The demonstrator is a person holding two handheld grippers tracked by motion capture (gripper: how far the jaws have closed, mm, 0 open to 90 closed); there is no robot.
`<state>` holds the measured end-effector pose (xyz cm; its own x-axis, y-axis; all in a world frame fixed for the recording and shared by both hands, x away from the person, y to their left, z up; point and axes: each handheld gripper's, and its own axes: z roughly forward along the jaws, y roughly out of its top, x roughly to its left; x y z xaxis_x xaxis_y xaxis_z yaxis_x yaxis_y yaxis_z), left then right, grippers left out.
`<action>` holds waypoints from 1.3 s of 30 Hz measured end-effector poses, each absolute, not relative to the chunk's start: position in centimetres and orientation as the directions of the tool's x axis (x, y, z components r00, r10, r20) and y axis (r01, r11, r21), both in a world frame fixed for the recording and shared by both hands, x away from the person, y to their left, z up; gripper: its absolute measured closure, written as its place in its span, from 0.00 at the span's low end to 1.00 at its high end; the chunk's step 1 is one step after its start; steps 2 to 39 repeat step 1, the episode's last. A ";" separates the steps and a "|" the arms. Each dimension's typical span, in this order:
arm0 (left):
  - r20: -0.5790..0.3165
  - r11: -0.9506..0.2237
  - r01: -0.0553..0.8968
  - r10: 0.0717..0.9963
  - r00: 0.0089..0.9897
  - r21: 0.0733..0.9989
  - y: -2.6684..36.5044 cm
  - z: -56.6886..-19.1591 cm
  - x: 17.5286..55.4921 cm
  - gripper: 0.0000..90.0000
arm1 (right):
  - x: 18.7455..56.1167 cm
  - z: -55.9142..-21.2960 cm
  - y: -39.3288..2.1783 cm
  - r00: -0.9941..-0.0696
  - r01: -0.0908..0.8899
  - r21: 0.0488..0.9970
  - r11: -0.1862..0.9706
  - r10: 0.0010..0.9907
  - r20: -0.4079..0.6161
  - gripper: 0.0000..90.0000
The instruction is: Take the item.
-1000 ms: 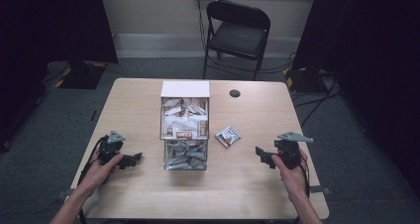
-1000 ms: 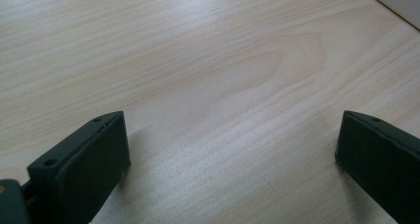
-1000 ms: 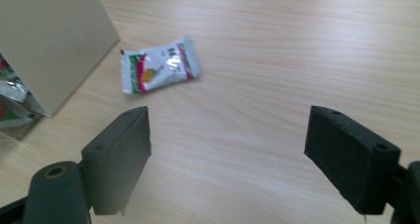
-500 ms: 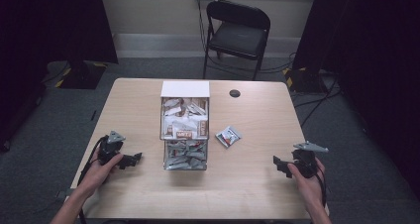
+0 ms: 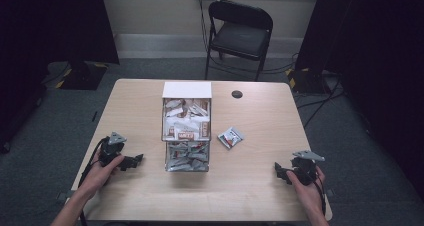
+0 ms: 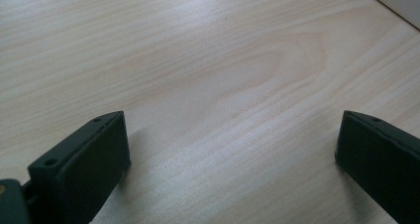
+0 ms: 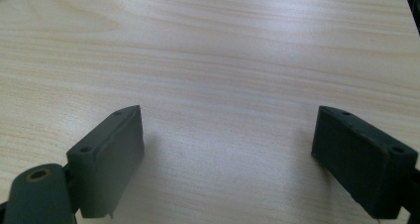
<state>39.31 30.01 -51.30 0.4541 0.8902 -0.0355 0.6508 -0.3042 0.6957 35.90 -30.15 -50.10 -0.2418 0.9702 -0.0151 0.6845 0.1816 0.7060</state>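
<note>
Two handheld grippers on a light wood table, neither one holding anything. Starting at the left side of the high view: the left gripper sits near the table's left front corner, held by the person's left hand, with a grey three-cornered plate on top and a black cable looping off behind it. Its jaws point toward the middle of the table. In the left gripper view the left gripper has its two black jaws spread wide apart with bare wood grain between them, so it's released.

Moving to the middle: a clear plastic dispenser box stuffed with small sachets stands at the table's centre, white lid or back panel at its far end, and a lower bin at the front also full of packets. Just right of it, lying flat on the tabletop and apart from the box, is one loose sachet with red and white print. Farther back there's a small dark round cable hole in the table.

Right side: the right gripper is near the front right corner in the person's right hand, well apart from everything else. In the right gripper view the right gripper also has its jaws wide apart over bare wood.

Behind the table stands a black folding chair.
</note>
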 end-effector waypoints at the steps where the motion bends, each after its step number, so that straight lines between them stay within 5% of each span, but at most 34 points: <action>1: -0.035 -0.304 0.651 0.890 0.454 0.696 30.0 -51.3 39.3 0.00 | 35.9 -50.1 -30.1 -0.242 0.685 0.706 0.182 0.970 -0.015 0.13; 39: -0.035 -0.304 0.651 0.890 0.454 0.696 30.0 -51.3 39.3 0.00 | 35.9 -50.1 -30.1 -0.242 0.685 0.706 0.182 0.970 -0.015 0.13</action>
